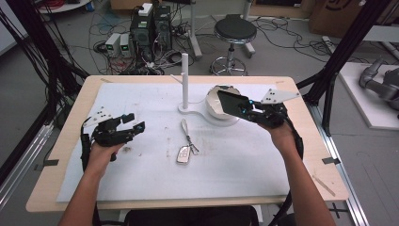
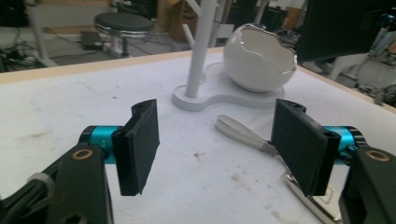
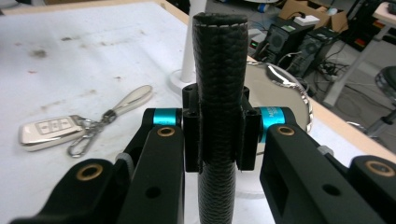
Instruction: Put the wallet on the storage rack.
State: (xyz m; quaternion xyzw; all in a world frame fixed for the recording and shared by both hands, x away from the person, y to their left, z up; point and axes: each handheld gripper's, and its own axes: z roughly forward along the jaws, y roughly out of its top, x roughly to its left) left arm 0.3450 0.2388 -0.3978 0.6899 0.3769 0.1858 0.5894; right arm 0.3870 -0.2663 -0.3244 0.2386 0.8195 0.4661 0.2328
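Observation:
My right gripper (image 1: 245,109) is shut on a black leather wallet (image 1: 230,103), held on edge in the air beside the white egg-shaped bowl (image 1: 214,101). In the right gripper view the wallet (image 3: 219,70) stands upright between the pads of that gripper (image 3: 220,135). A silver key fob (image 1: 183,154) with a ring and a metal strap lies mid-table. My left gripper (image 1: 134,123) is open and empty at the table's left. In the left gripper view the strap (image 2: 243,133) lies beyond the wide-apart jaws of this gripper (image 2: 219,149).
A white stand with an upright post (image 1: 185,80) shares its base with the bowl at the back of the white mat (image 1: 141,174). Off the table stand a stool (image 1: 234,30), computers (image 1: 150,28) with cables, and black frame struts (image 1: 339,52).

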